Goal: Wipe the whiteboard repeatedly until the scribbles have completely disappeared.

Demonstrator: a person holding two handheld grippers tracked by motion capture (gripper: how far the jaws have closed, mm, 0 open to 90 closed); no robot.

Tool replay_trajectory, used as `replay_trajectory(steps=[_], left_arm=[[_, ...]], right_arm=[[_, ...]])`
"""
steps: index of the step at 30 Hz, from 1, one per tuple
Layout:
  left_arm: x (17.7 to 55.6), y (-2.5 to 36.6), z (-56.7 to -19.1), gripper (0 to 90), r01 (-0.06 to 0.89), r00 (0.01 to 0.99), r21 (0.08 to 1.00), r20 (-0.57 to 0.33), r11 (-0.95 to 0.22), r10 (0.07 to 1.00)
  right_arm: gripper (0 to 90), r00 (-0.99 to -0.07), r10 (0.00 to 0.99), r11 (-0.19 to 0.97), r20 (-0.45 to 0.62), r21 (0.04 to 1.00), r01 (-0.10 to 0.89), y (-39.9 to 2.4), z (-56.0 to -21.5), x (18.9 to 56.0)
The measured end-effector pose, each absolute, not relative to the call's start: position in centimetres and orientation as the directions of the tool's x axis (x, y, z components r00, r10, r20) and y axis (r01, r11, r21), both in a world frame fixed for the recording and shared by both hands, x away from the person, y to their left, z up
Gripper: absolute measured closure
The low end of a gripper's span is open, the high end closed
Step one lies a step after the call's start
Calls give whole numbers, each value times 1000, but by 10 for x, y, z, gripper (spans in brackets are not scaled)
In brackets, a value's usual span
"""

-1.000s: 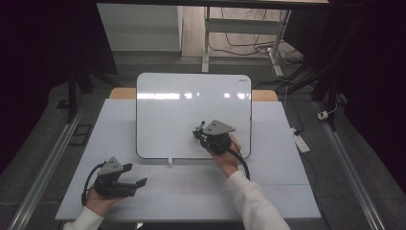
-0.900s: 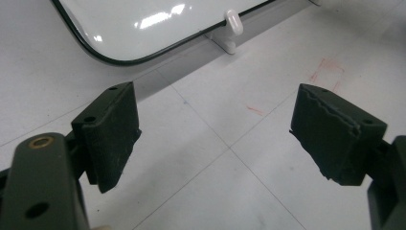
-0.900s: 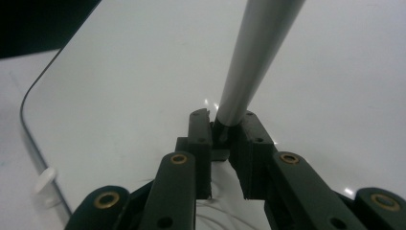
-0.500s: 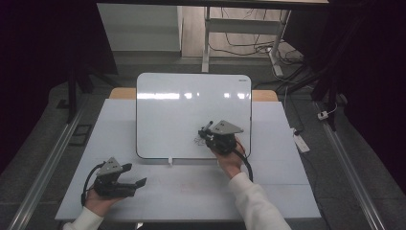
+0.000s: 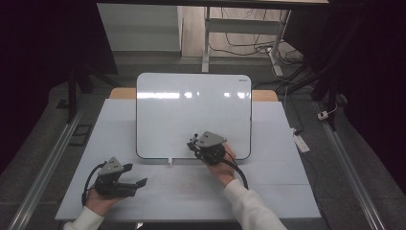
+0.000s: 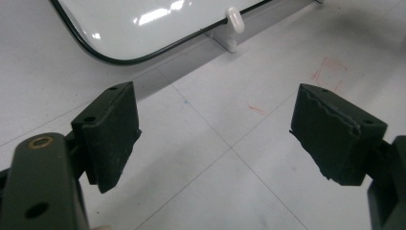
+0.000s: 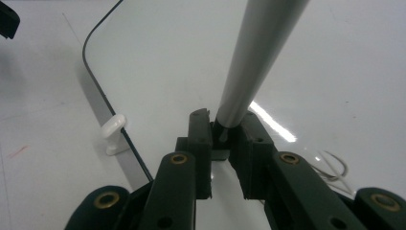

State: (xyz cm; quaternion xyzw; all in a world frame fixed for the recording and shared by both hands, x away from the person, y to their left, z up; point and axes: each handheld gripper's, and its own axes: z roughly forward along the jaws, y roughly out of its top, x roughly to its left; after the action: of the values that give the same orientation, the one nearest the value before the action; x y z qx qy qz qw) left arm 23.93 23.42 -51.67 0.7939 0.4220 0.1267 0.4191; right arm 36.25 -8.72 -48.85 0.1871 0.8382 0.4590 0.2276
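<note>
Right gripper (image 5: 195, 143) — clamped narrow on a grey marker (image 7: 258, 52), jaws nearly closed on the barrel's lower end, barrel slanting up and away in the right gripper view. Tip hidden between the jaws, so impossible to say whether touching the surface. Marker and gripper together over the whiteboard (image 5: 191, 110), toward its 5 o'clock corner, just above the bottom edge.

Left gripper (image 5: 135, 175) spread wide, holding nothing, parked on the table (image 5: 287, 191) at about 7 o'clock, well apart from the board's rounded corner.

Progress, judging by the surface: early, or close to wiped clean. Nearly all of the board bare and glossy, with only 1 faint cluster of thin curved strokes (image 7: 330, 167) beside the right jaw. Too thin to read as a letter or a shape. Probably most of the writing area left untouched, from 9 o'clock round to 3 o'clock.

Edges to mind: black rim just below the working hand, and a small white clip (image 5: 169, 161) on the bottom edge at 6 o'clock, near the right gripper's 8 o'clock side. Plenty of open room toward 12 o'clock and 10 o'clock across the board — little toward 6 o'clock before running off the rim onto bare table.
</note>
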Motion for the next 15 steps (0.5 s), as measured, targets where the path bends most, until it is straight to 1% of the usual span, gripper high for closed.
replay_trajectory(steps=[3,5,6,7,8,9,12,14,15], left_arm=[[239,235,-516,174,563,608,776,-155,-286,779],[240,235,-517,174,565,608,773,-156,-287,778],[240,234,-517,174,566,609,772,-154,-290,778],[241,234,-517,174,568,610,770,-156,-291,777],[240,234,-517,174,567,611,770,-154,-293,777],[240,234,-517,174,565,612,771,-152,-295,776],[239,234,-516,174,563,609,774,-152,-289,778],[240,234,-517,174,565,607,773,-153,-288,780],[240,234,-517,174,567,607,771,-155,-289,779]], right_arm=[[777,-771,615,426,-162,892,152,-106,-480,373],[777,-771,619,420,-152,893,161,-109,-479,373],[777,-781,601,450,-170,880,154,-107,-481,369],[777,-804,563,489,-193,862,136,-102,-485,365],[777,-806,549,514,-221,850,116,-100,-486,362],[777,-806,547,519,-226,847,115,-101,-485,362],[777,-755,632,430,-177,890,152,-117,-477,373],[777,-749,647,402,-147,900,171,-119,-477,375],[777,-763,627,424,-157,890,165,-115,-479,372]])
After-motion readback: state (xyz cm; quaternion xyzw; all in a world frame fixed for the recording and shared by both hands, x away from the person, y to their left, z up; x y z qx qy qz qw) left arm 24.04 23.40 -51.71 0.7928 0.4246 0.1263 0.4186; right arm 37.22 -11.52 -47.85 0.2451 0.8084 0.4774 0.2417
